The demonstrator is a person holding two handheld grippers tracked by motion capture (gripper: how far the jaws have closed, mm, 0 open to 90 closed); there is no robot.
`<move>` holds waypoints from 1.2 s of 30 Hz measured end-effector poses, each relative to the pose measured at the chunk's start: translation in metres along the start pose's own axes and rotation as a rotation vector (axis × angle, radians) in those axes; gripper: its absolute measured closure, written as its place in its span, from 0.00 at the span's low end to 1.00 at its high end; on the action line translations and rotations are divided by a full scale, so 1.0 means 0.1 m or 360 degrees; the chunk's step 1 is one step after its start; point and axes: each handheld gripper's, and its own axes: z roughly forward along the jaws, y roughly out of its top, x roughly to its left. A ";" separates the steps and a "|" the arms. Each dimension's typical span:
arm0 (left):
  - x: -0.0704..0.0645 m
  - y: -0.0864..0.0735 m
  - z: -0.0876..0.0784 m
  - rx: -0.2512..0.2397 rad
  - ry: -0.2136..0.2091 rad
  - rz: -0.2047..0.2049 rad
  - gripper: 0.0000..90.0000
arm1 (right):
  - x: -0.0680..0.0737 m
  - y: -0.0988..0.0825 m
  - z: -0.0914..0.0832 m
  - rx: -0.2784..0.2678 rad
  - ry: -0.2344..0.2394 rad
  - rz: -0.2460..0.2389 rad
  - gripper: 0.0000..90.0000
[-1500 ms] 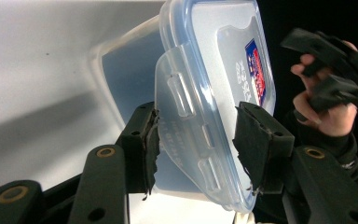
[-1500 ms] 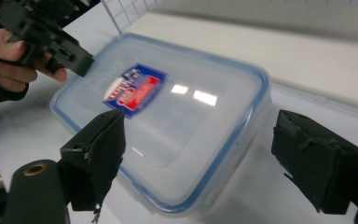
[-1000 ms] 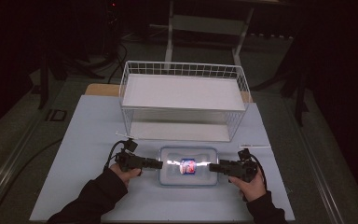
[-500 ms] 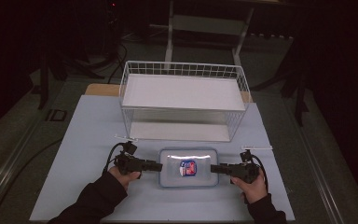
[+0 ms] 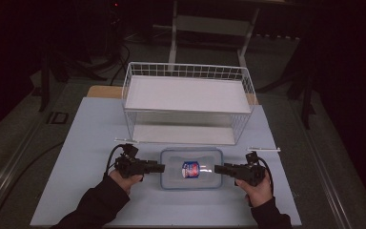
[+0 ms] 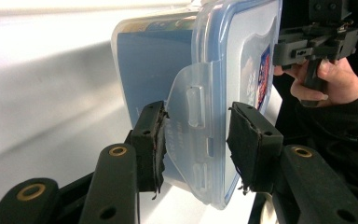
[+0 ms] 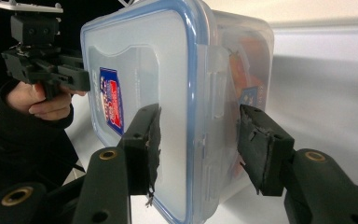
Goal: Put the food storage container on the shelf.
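On the table (image 5: 76, 143), both grippers' jaws straddle the lidded container's (image 5: 190, 162) ends (right just closing), neither visibly clamping.

Showing as translucent, glossy plastic: the lidded container (image 5: 190, 168). Looking like thin white-coated metal wire: the basket (image 5: 187, 101). Appearing matt and smooth: the pale table (image 5: 86, 138). Wearing rough, frayed black pads (image 6: 154, 140): the left gripper (image 6: 196, 140).

Wire basket (image 5: 187, 102) walls off the table (image 5: 76, 143) behind the container (image 5: 190, 169); both flanks lie open
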 end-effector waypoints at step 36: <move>0.42 0.51 0.30 -0.0351 0.0207 0.0132 0.60 | -0.45 0.63 0.32 -0.0284 -0.0073 -0.0110 0.55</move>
